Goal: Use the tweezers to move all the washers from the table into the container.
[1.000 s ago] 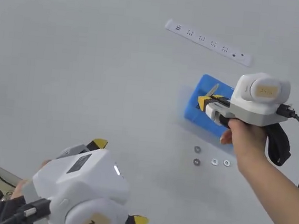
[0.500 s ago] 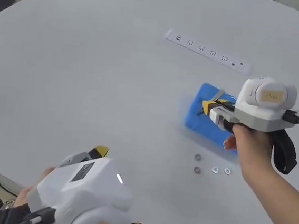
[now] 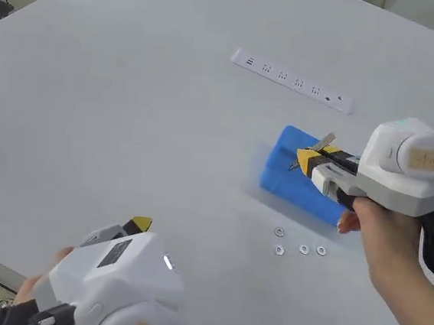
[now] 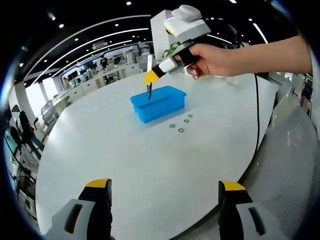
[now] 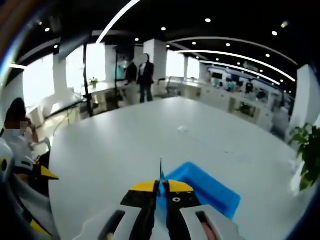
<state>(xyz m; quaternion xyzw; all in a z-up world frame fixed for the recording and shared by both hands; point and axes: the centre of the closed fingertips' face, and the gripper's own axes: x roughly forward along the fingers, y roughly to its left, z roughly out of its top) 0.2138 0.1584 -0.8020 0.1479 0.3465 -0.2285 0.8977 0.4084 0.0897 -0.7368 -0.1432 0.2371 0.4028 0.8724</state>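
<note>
Right gripper view: right gripper [image 5: 161,187] pinched narrow on the tweezers [image 5: 160,172], their tip over the blue container [image 5: 210,192]. Left gripper view: left gripper [image 4: 165,185] wide, empty, with four washers [image 4: 180,124] on the table [image 4: 125,160] just beside that container. Head view: a gripper's yellow logo [image 3: 427,160], unreadable.

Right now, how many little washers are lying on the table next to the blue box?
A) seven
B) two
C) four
C: four washers lie in a small cluster on the table, just outside the blue container.
</note>
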